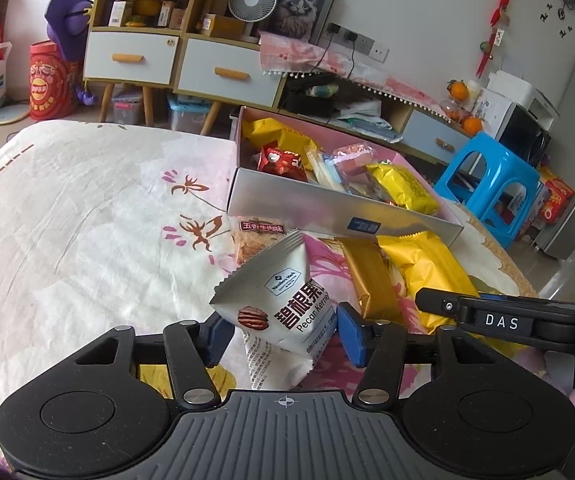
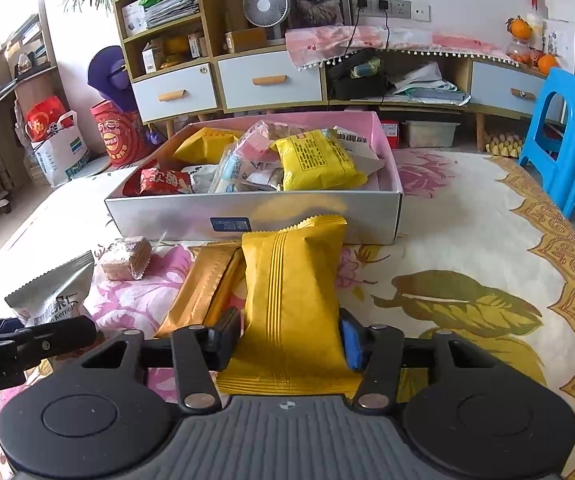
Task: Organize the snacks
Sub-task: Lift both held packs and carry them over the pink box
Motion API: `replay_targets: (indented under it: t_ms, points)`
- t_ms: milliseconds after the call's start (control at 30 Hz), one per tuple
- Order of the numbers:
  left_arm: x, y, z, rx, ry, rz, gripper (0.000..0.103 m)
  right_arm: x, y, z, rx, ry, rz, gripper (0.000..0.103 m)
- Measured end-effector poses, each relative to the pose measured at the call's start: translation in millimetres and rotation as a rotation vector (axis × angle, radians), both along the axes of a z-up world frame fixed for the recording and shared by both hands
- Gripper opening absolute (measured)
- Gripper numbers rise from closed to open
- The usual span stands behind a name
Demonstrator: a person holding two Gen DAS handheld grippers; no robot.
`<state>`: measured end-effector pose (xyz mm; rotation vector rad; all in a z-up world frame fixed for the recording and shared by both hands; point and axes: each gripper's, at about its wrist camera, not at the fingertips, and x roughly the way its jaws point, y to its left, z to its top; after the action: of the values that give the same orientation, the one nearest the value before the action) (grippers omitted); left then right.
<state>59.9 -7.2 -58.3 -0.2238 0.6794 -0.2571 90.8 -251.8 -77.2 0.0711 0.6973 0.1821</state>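
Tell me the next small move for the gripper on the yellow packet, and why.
Probably lift it and carry it forward over the box. The right gripper looks closed on the yellow packet, its pads pressing both sides, while the packet lies on the cloth just before the box, which already holds other snacks. The near wall stands between packet and box, so it must rise first.

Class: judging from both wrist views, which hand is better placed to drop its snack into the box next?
Right, probably. Its gripper pinches the yellow pack directly facing the box. The left gripper straddles the pecan pack loosely, with the box off to its right.
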Motion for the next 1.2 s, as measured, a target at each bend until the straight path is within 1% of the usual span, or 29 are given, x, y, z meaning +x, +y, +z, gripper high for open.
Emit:
replay_targets:
  t_ms: [167, 367, 633, 767, 967, 1100, 1200]
  points:
    - [-1.1, 1.7, 2.4, -0.001, 0.006, 0.004, 0.050, -1.8, -0.2, 4.0, 0.019, 0.002, 0.005, 0.034]
    - [-0.4, 5.9, 6.2, -0.026, 0.011, 0.004, 0.050, -6.9, 0.3, 8.8, 0.047, 0.008, 0.017, 0.033]
    - [1.3, 11.7, 15.7, -0.062, 0.003, 0.007, 0.050, -17.2, -2.9, 25.4, 0.097, -0.018, 0.014, 0.032]
    - [4.0, 14.0, 18.8, -0.089, 0.013, 0.005, 0.050, -19.5, -0.2, 31.3, 0.109, -0.022, 0.022, 0.032]
    - [16.1, 15.4, 27.6, -0.113, 0.020, -0.002, 0.050, -9.7, 1.6, 40.1, 0.127, -0.024, 0.027, 0.033]
    - [32.7, 13.7, 37.6, -0.124, 0.017, -0.014, 0.050, 6.7, -0.9, 49.3, 0.145, -0.031, 0.009, 0.033]
    - [52.1, 10.8, 43.1, -0.127, 0.018, -0.017, 0.050, 26.6, -3.1, 58.3, 0.180, -0.024, -0.015, 0.033]
